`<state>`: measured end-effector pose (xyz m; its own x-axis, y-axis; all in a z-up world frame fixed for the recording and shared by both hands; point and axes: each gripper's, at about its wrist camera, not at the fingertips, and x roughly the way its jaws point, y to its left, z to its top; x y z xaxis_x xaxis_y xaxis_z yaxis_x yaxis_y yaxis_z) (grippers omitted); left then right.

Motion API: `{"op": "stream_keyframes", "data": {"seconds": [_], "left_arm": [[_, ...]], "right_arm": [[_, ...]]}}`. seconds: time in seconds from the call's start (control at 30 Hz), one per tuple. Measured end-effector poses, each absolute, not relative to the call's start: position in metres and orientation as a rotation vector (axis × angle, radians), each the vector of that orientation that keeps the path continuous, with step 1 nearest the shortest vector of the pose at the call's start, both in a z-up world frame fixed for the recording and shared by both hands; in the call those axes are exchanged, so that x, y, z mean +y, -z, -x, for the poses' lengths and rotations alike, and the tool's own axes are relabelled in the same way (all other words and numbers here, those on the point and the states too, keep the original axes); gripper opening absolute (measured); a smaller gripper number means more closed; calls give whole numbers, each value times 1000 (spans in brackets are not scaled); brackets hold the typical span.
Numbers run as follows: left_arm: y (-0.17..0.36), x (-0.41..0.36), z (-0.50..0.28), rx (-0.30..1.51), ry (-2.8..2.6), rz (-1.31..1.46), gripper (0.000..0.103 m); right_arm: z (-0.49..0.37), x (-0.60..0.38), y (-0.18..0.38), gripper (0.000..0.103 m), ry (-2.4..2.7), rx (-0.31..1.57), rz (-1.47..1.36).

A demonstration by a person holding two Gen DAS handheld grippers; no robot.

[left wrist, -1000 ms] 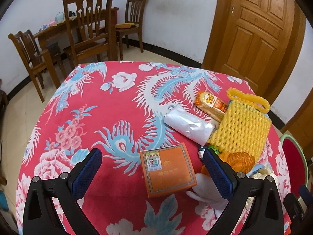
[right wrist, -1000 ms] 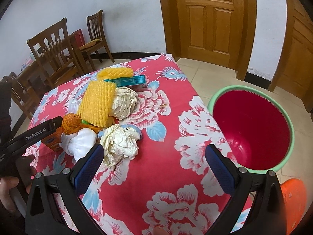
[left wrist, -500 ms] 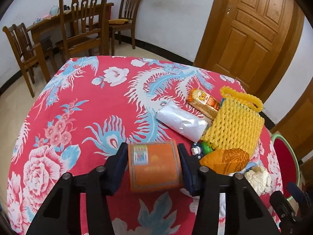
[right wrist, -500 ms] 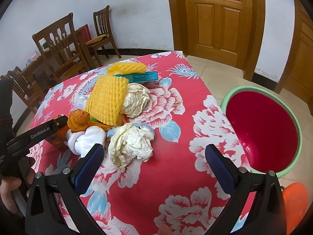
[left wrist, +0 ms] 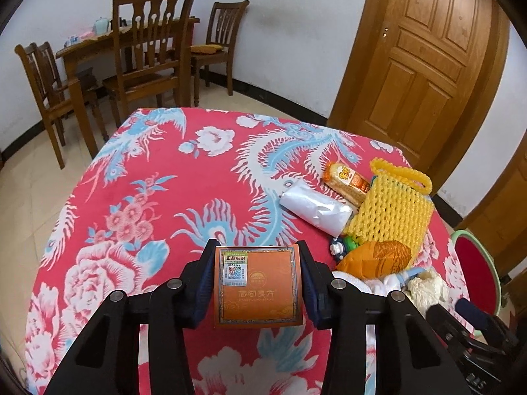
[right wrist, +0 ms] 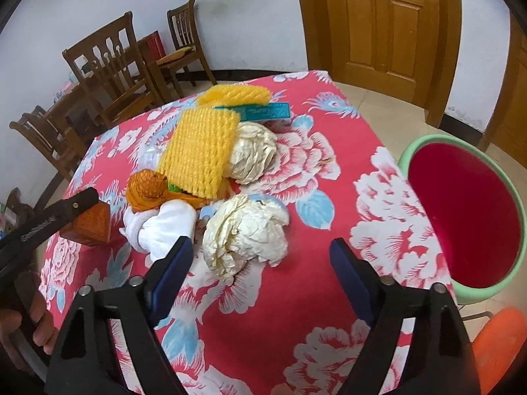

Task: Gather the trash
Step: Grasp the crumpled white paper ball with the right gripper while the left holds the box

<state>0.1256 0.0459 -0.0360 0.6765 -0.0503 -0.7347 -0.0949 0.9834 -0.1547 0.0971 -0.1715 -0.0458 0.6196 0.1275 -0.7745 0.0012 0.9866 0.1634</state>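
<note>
Now the left gripper (left wrist: 257, 283) is clamped on the orange box (left wrist: 258, 285), both blue pads flat against its sides and its label face up, the box held above the red floral tablecloth (left wrist: 158, 177) near the table's close edge. In the right wrist view the same box (right wrist: 88, 223) shows at the left under the black finger, raised off the cloth, with the person's hand (right wrist: 31, 324) on the handle below. The right gripper (right wrist: 262, 275) hangs with its fingers spread wide and holding nothing, pointed at a crumpled cream paper ball (right wrist: 245, 232) lying just ahead of them. The red bin with a green rim (right wrist: 464, 214) stands on the floor beside the table. A second ago the left gripper stood open around the box as it lay on the cloth; half a second ago it had already closed. The right gripper has drawn closer to the paper ball.
</note>
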Motion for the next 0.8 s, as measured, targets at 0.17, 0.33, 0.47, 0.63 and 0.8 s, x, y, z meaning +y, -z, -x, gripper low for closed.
{"op": "stream_keyframes", "data": {"seconds": [0.17,0.33,0.47,0.63,0.8], "left_arm": [[33,52,-118,816,-23,193,47],[30,54,-114,807,-22,194,47],[27,56,-109,801,-21,198,47],[25,56,-107,797,-17,201,47],[23,54,-104,792,-10,199,47]], "right_arm": [[-104,-165,53,72,-96,925,-153],[-111,-163,64,64,-100,951,-171],[-112,-162,64,58,-107,942,-181],[-112,-159,67,58,-112,948,-179],[-111,-160,66,56,-110,940,-186]]}}
